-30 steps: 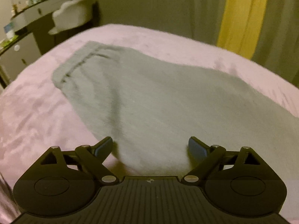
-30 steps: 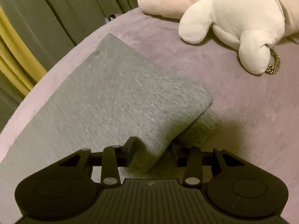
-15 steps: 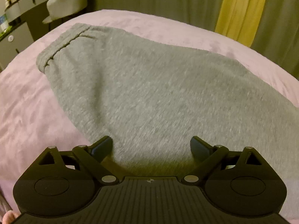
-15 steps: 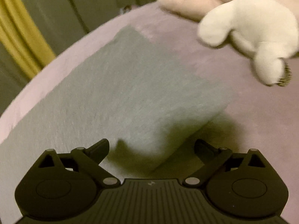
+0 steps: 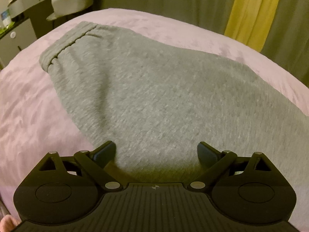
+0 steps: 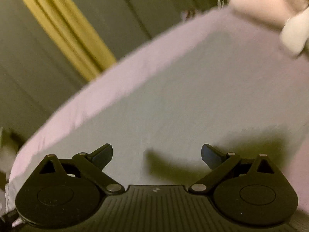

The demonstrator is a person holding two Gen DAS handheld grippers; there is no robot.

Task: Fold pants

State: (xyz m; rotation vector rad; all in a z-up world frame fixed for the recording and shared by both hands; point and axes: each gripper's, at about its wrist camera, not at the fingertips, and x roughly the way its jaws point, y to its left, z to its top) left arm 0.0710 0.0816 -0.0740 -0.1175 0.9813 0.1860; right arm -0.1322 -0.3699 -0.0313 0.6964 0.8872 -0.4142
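Grey pants [image 5: 154,89] spread flat across a pink bed [image 5: 29,104], waistband at the far left. Left gripper [image 5: 156,151] low over the near edge of the cloth, fingers [image 5: 105,150] wide apart, gripping nothing. Right gripper [image 6: 156,152] above the blurred pants, fingers [image 6: 211,155] fully spread, empty. Yellow curtain [image 5: 251,13] behind the bed; pale plush toy [image 6: 293,36] at far right.
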